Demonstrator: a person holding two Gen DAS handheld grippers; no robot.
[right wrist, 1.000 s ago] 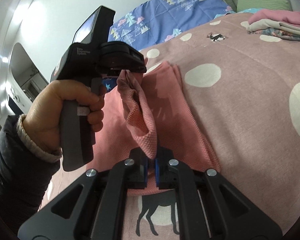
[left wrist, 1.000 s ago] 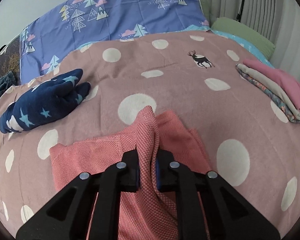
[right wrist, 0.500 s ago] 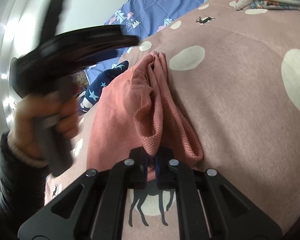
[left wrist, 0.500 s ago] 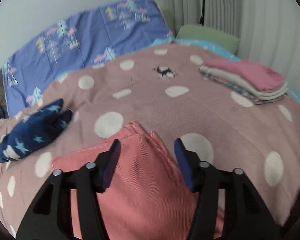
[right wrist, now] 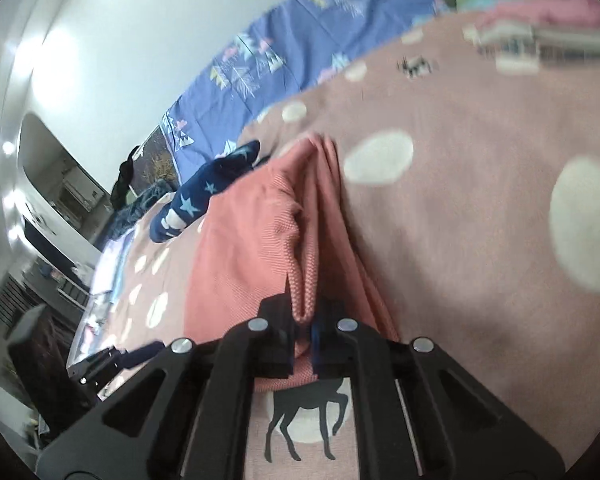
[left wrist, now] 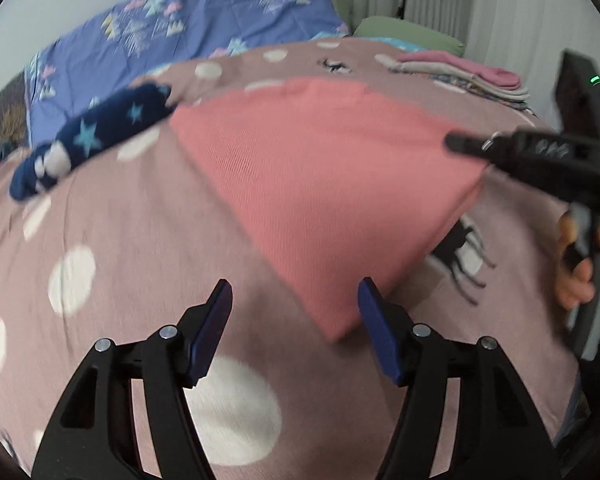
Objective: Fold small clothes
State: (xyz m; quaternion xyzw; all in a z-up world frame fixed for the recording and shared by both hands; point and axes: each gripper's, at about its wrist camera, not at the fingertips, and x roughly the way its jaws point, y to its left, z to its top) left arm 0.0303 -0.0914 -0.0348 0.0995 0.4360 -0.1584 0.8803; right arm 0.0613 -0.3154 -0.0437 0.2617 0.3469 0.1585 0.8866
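A salmon-pink knit garment (left wrist: 324,184) lies on the dotted pink blanket (left wrist: 132,240). My left gripper (left wrist: 294,320) is open and empty, just short of the garment's near corner. My right gripper (right wrist: 302,334) is shut on a folded edge of the same garment (right wrist: 240,264) and holds that fold slightly raised. In the left wrist view the right gripper (left wrist: 464,146) shows at the garment's right corner.
A navy star-print garment (left wrist: 88,140) lies left of the pink one. A stack of folded clothes (left wrist: 464,76) sits at the far right. A blue tree-print quilt (left wrist: 188,36) and a green pillow (left wrist: 404,32) lie behind. A deer print (right wrist: 304,408) marks the blanket.
My left gripper let go of the pink garment, opened wide and pulled back to its near left corner. The right gripper stays shut on the garment's edge.
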